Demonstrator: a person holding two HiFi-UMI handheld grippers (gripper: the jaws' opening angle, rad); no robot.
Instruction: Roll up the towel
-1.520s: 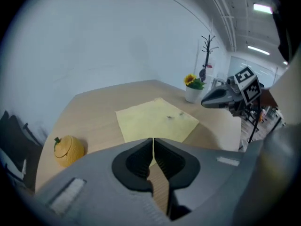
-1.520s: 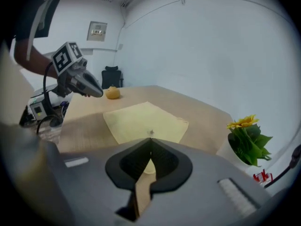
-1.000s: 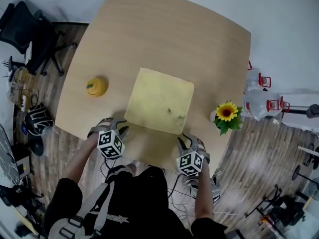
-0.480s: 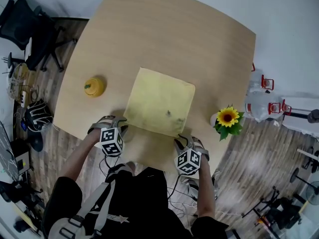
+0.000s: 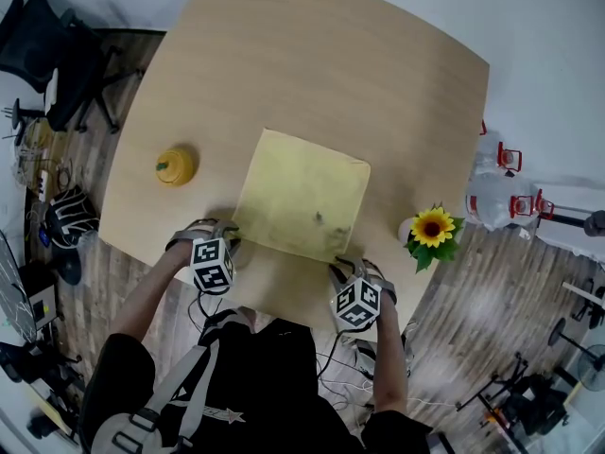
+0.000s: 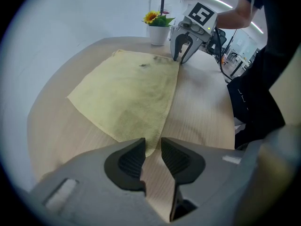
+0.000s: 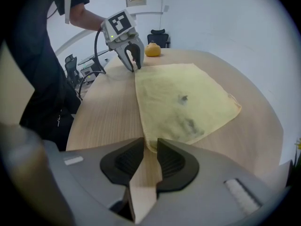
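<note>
At the near edge of the table, the head view shows the yellow towel lying flat and unrolled, a little right of the table's middle, with one side running along that near edge. The left gripper points steeply down at the towel's near left corner. The right gripper does the same at the near right corner. A round yellow fruit sits near the table's left edge, well apart from the towel. A potted sunflower stands at the table's near right corner. An office chair stands on the floor beyond the left edge.

In the left gripper view, the left gripper has its jaws a narrow gap apart. The tip of the towel's corner lies in the mouth of that gap, and bare wood shows between the pads behind it, so they do not pinch the cloth. Farther along the same towel side stands the right gripper, with the sunflower behind it.

In the right gripper view, the right gripper has jaws that have just been closing. They are narrow now, with the towel's corner between their tips, and a slit of table is visible between the pads. The left gripper stands at the far corner of that side, jaws slightly apart, with the yellow fruit just behind.
</note>
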